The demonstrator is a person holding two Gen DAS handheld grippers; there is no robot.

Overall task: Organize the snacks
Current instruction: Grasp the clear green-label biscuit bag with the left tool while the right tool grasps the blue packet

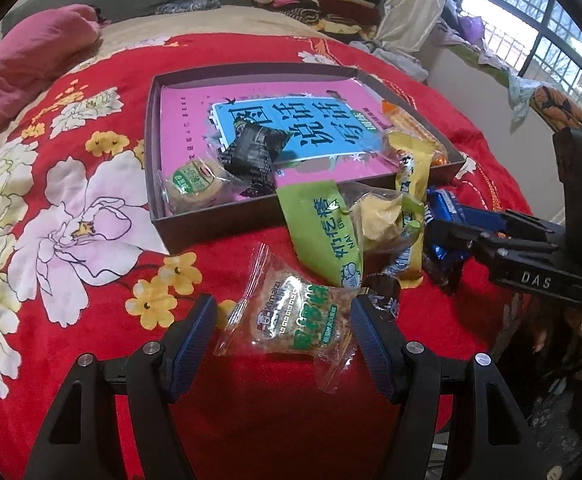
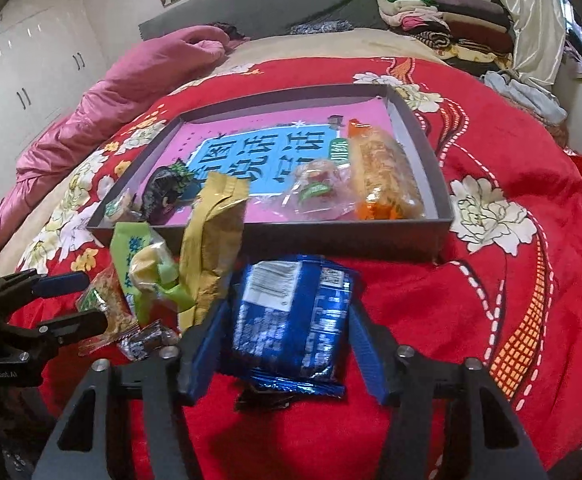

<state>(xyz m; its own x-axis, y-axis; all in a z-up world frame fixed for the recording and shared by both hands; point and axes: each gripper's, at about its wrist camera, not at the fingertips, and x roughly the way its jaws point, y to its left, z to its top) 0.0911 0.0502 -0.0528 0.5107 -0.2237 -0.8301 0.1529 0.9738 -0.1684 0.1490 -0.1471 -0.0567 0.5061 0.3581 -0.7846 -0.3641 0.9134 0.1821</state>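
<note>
Reaching down over the red floral bedspread (image 1: 71, 200), you are holding your left gripper (image 1: 283, 336) low above a clear-wrapped biscuit with green lettering (image 1: 291, 320). Its blue pads are standing apart on either side of that packet, the left one clear of the wrapper and the right one at the wrapper's edge; whether it is touching there you cannot tell, but nothing is being squeezed. Beyond it, the shallow grey box (image 1: 211, 220) is lying on the bedspread with a pink and blue book (image 1: 251, 120) covering its floor. Inside, at the near left corner, a round green-labelled cake (image 1: 193, 184) is sitting beside a black packet (image 1: 251, 152), and an orange-ended packet (image 1: 415, 128) is lying along the right wall. Leaning over the box's near wall are a green stick-shaped packet (image 1: 319, 232) and crumpled yellow packets (image 1: 395, 220), with more of the loose heap just outside the box. Further right, you are bringing your right gripper (image 2: 287, 320) around a blue foil packet (image 2: 287, 316), which is lying on the bedspread just in front of the box. Its pads are flanking the packet closely, narrower than the left pair, though the right pad is still showing a sliver of red between itself and the foil, so no firm grip is showing.
</note>
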